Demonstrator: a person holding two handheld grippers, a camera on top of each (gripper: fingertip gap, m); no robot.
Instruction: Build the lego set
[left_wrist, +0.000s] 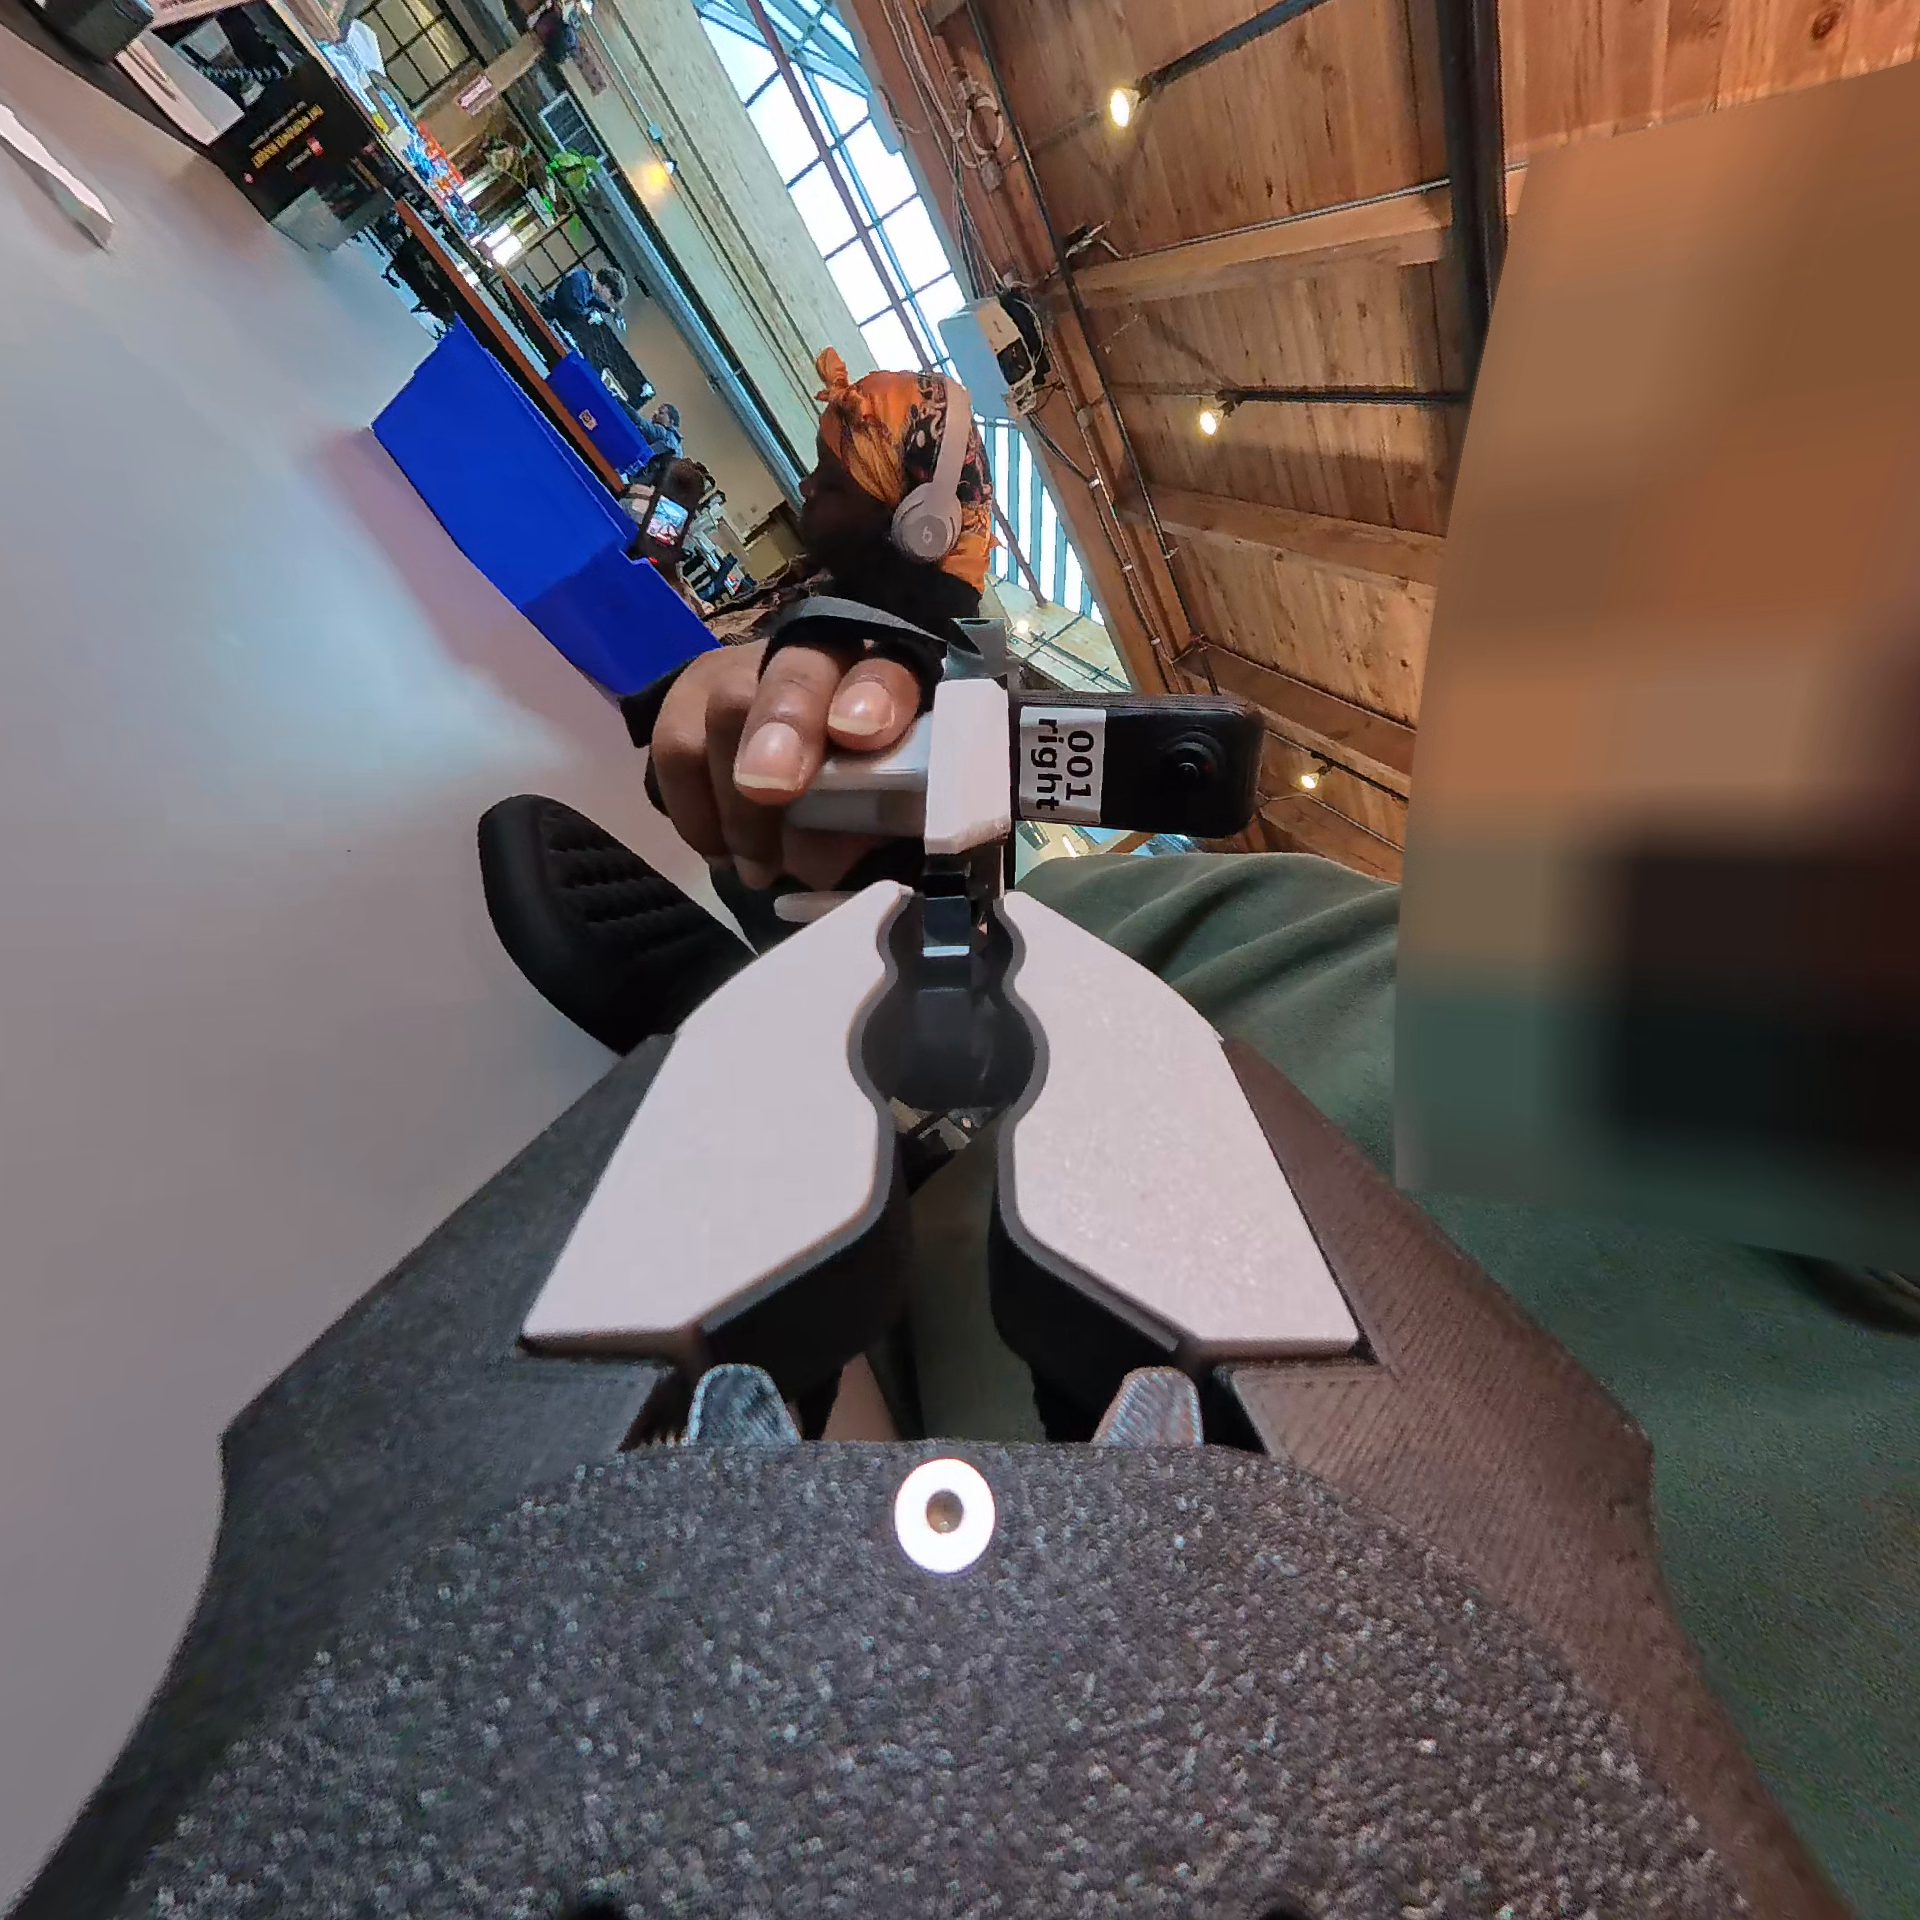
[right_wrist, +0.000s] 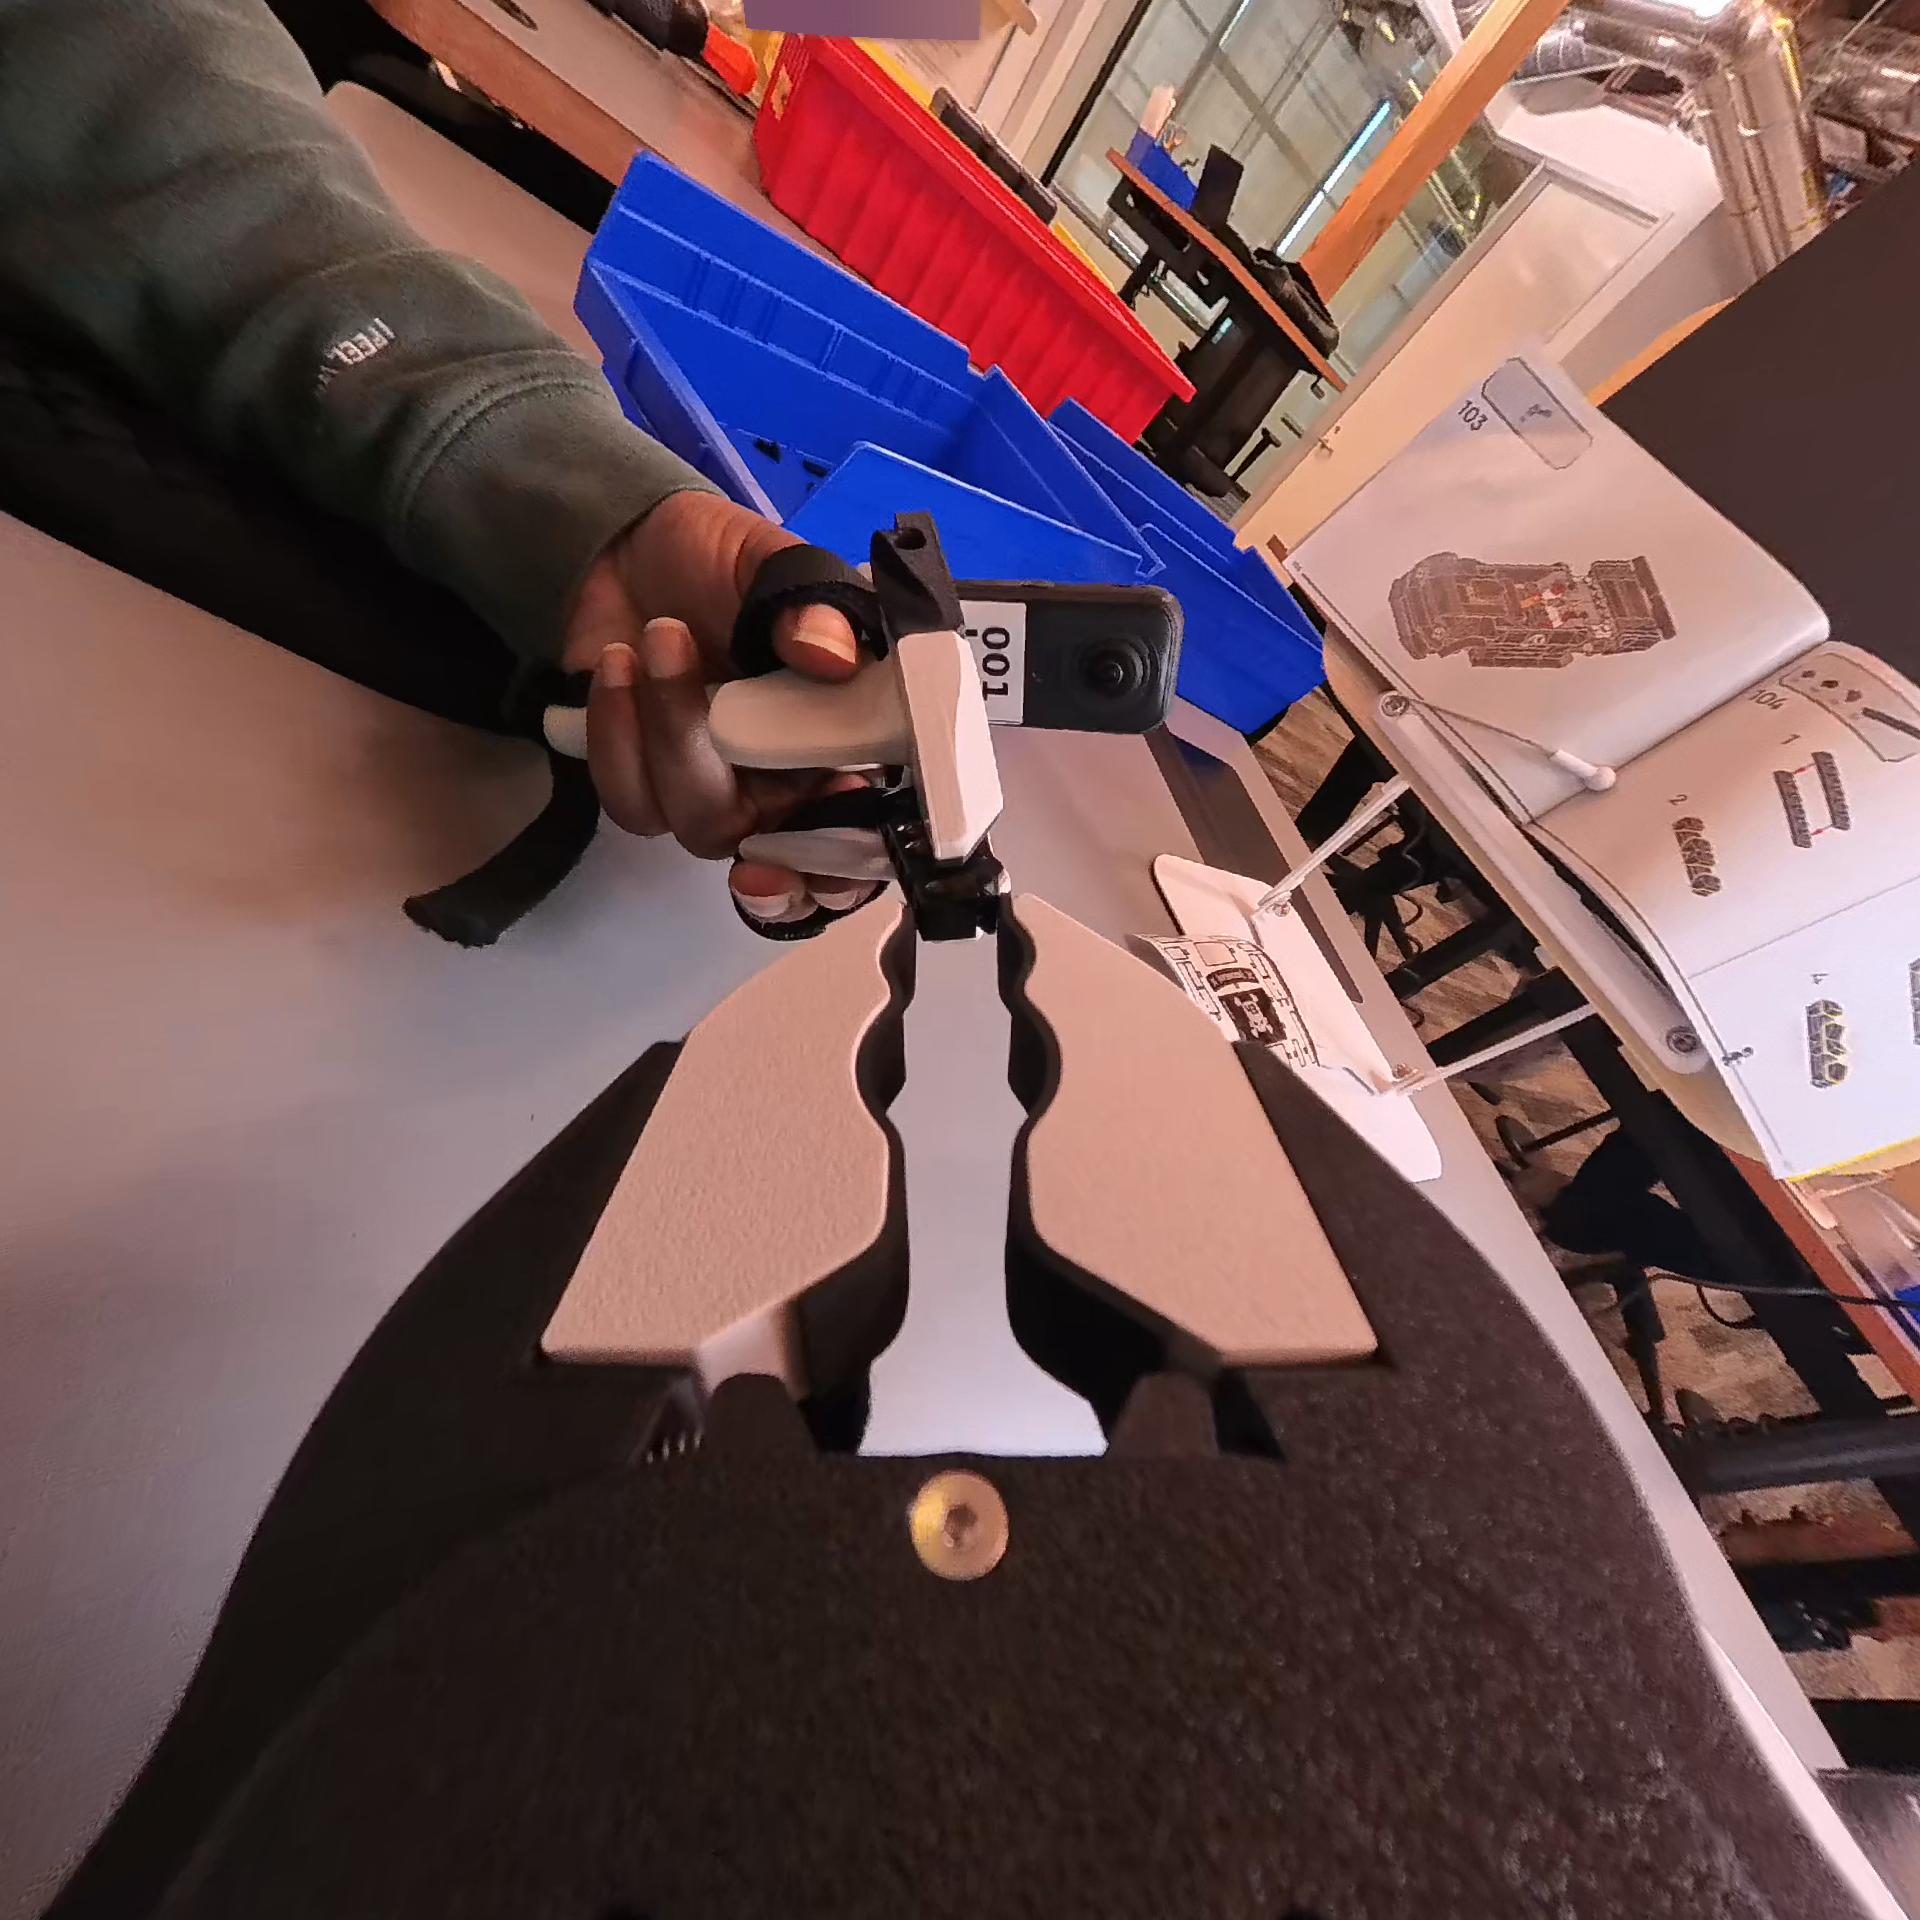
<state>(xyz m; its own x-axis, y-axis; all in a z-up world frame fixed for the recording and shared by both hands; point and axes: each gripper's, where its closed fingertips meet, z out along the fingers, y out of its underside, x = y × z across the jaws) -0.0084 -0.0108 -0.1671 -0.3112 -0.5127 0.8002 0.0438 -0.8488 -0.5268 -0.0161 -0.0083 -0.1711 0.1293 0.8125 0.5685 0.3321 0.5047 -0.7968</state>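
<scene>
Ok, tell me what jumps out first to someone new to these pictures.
Dead centre, the two hand-held grippers meet tip to tip, both pinching a small black lego piece above the white table. Behind them lie blue bins and a red bin; an open instruction booklet stands propped at right.

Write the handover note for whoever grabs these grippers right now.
Left tongs: shut on a small black lego piece, held up above the white table.
Right tongs: meet the left ones tip to tip and appear shut on the same piece.
Things: the open white instruction booklet sits on a stand to the right. The blue plastic bins and the red plastic bin are at the back of the table.
Done: a piece is picked up; no built model is in view.
Left: probably seat this piece, then follow the booklet.
</scene>
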